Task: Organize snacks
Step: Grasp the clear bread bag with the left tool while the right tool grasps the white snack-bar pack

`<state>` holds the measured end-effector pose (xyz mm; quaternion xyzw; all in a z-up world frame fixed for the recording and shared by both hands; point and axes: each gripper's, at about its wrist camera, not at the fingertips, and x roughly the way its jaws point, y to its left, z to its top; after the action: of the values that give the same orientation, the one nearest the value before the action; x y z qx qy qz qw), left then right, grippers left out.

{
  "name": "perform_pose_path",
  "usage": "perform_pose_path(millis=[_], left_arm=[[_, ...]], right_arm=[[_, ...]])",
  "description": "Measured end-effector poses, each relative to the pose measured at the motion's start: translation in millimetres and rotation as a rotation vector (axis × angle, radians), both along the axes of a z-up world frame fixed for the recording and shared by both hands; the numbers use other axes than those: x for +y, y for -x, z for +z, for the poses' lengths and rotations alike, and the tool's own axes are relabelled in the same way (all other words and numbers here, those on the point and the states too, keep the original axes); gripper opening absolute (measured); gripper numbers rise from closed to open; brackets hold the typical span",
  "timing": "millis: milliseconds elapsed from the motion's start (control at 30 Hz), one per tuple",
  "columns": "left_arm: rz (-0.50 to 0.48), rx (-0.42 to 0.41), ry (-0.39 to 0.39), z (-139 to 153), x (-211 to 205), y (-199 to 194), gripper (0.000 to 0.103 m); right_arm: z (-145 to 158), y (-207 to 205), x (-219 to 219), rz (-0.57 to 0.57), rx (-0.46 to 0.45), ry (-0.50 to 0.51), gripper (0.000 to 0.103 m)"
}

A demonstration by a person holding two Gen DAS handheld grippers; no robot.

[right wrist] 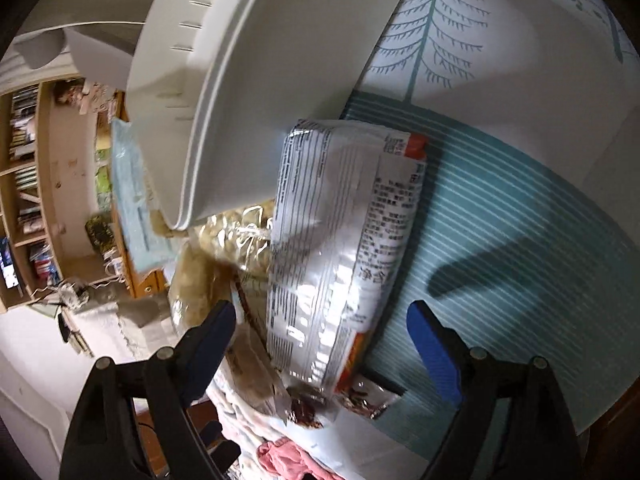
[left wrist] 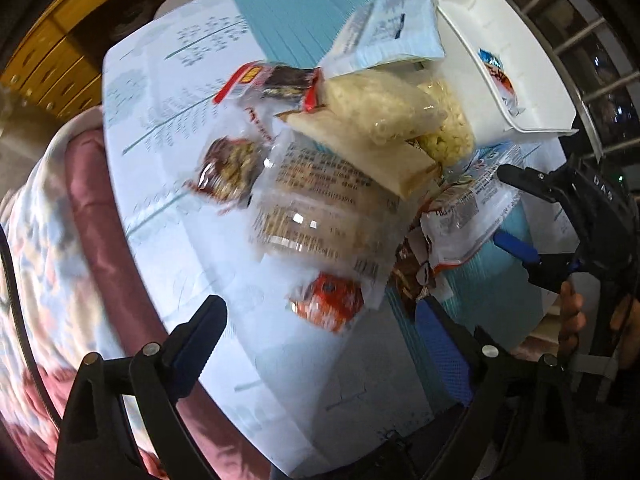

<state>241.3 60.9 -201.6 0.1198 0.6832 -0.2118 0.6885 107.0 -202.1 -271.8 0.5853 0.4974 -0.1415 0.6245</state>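
A heap of snack packets (left wrist: 340, 168) is seen on a table covered by a printed cloth (left wrist: 168, 120), beside a white plastic bin (left wrist: 516, 92) at the table's far edge. The right gripper (right wrist: 320, 344) is held open, empty, with a silvery foil packet (right wrist: 340, 248) lying directly ahead between its blue-padded fingers (right wrist: 432, 348). The packet's long axis runs roughly along the fingers' pointing direction, so its narrow width is what would be spanned (a judgement: little turning of the wrist seems needed). Its far end touches the bin's rim (right wrist: 208, 168). The left gripper (left wrist: 316, 340) is also open and empty, poised nearer the heap's close edge, where a small orange packet (left wrist: 328, 304) lies just ahead; the right gripper (left wrist: 516, 216) is seen across the heap at the silvery packet's side. The right hand is judged the nearer to that packet. Materials are mostly crinkly film: a clear bag of pale puffs (left wrist: 384, 108), a clear printed tray pack (left wrist: 320, 208), a glossy red-brown packet (left wrist: 228, 172), and a pale blue flat pouch (left wrist: 396, 28).
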Motion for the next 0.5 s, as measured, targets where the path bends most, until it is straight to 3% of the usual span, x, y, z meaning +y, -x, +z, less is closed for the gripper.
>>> perform_pose_path(millis=[333, 500], left_arm=[[-0.089, 0.005, -0.056, -37.0, -41.0, -31.0, 0.095], [-0.093, 0.017, -0.071, -50.0, -50.1, -39.8, 0.095]], right_arm=[[-9.1, -30.1, 2.4, 0.005, 0.134, 0.033, 0.087], [-3.8, -37.7, 1.3, 0.024, 0.188, 0.05, 0.072]])
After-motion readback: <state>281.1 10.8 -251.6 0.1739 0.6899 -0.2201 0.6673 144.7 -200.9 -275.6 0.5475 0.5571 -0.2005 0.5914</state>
